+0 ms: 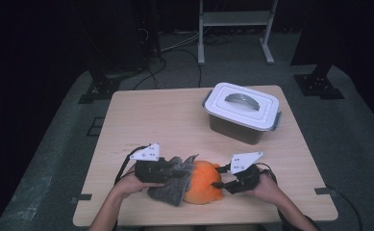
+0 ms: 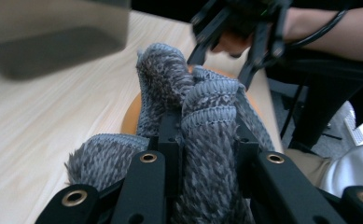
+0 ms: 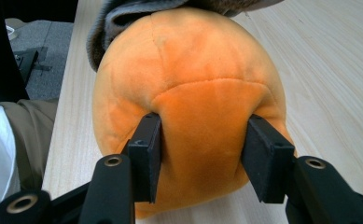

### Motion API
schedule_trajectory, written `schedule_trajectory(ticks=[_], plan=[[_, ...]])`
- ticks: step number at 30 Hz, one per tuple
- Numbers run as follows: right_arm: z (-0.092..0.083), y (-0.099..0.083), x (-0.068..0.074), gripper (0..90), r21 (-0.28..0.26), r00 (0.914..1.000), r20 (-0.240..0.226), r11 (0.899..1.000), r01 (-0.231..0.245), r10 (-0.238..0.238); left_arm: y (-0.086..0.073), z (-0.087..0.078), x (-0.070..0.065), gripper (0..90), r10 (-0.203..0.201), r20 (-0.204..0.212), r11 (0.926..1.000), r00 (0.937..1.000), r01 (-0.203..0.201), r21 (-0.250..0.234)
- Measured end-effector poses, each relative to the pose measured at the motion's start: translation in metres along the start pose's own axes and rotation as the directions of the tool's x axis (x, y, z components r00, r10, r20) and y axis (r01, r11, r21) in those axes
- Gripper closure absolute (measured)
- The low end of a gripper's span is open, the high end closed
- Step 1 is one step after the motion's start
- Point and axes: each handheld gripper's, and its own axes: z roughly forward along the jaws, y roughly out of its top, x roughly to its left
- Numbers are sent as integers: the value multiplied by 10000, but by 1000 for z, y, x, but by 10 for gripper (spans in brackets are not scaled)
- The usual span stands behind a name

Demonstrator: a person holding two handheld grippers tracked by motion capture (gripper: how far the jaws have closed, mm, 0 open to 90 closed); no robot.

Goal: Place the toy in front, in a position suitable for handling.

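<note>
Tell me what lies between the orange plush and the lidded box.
Bare table: in the high view nothing sits on the wood between the plush and the box.

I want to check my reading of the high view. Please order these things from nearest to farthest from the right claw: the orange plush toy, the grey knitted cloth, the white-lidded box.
1. Orange plush toy: pinched in the right claw, near edge of the table.
2. Grey knitted cloth: on the toy's far side, held by the left claw.
3. White-lidded box: apart, at the table's far right.
</note>
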Motion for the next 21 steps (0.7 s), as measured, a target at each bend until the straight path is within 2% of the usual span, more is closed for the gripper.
schedule_trajectory(ticks=[2,5,7,9,10,13,14,21], plan=[[1,1,0,509,2,10000,-13,10000,5,-5,9,5,-6,721,268,248,9996,9993,-267,-77],[1,2,1,513,51,10000,-49,10000,49,-48,15,13,-11,719,700,286,9970,9971,-709,324],[0,0,1,524,78,10000,-54,10000,33,-33,13,13,-9,719,627,179,9970,9979,-634,448],[-1,-2,1,536,60,10000,-69,10000,-12,12,9,9,-5,719,587,-112,9958,9982,-577,707],[-2,-3,0,538,37,10000,-77,10000,-28,29,2,3,-1,718,371,-273,9964,9989,-349,771],[-2,-3,0,539,37,9999,-102,9999,-112,112,-5,-3,3,717,175,-426,9967,9989,-141,797],[-2,-3,0,539,33,9999,-104,9999,-127,128,-12,-8,6,718,43,-615,9962,9981,11,876],[-2,-4,-1,538,42,9998,-94,9999,-155,156,-25,-20,12,717,-337,-993,9940,9945,437,1002]])
